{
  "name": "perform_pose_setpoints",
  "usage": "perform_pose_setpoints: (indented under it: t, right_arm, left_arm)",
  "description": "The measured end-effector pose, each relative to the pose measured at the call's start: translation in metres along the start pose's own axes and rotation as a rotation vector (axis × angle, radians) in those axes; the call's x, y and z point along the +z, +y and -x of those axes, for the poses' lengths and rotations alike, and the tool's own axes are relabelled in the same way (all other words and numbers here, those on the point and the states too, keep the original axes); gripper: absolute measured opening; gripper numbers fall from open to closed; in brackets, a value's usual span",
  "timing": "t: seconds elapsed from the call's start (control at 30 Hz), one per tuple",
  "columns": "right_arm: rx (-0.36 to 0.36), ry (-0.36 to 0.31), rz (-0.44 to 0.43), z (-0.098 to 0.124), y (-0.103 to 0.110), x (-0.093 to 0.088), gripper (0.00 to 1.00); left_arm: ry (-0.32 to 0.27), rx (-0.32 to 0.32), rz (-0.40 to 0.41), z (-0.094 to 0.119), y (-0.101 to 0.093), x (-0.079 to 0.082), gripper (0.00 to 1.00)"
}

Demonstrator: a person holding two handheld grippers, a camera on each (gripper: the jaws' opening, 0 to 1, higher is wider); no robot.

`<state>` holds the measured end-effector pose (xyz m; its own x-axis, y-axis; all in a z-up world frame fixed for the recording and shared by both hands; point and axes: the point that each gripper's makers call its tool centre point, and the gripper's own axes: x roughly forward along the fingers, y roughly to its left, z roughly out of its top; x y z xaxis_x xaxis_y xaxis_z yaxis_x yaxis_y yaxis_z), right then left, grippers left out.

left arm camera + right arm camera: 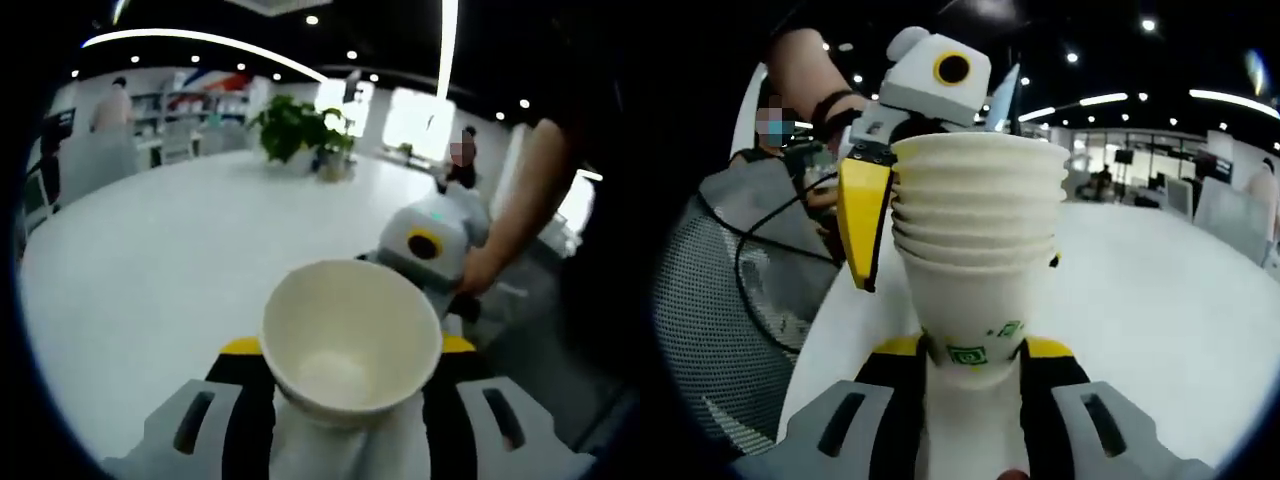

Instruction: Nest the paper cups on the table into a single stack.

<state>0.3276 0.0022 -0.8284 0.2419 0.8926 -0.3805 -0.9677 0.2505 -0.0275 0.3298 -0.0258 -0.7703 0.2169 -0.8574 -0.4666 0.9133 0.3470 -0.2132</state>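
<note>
Stack of 5 nested paper cups (975, 250) clamped in right gripper (970, 375), raised above table (1140, 300); left gripper (350, 400) closed on same stack; risk: over-squeeze crumples cups.

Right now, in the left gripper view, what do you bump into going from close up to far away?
Paper cup held in the left gripper → the other gripper in a person's hand → the white table → the green plant at the far end.
</note>
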Motion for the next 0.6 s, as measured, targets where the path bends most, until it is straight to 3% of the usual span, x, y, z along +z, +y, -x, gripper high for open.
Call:
perform_pose_setpoints:
  t: [0.2, 0.4, 0.6]
  right_arm:
    - [-0.021, 0.016, 0.038, 0.003, -0.029, 0.013, 0.33]
    - [-0.070, -0.001, 0.071, 0.007, -0.079, 0.030, 0.33]
    - [-0.103, 0.000, 0.097, 0.005, -0.120, 0.035, 0.33]
  left_arm:
    - [0.016, -0.034, -0.012, -0.001, 0.023, 0.021, 0.57]
    - [0.000, -0.037, -0.083, -0.010, 0.054, 0.057, 0.56]
    - [0.012, -0.032, -0.134, -0.023, 0.085, 0.077, 0.56]
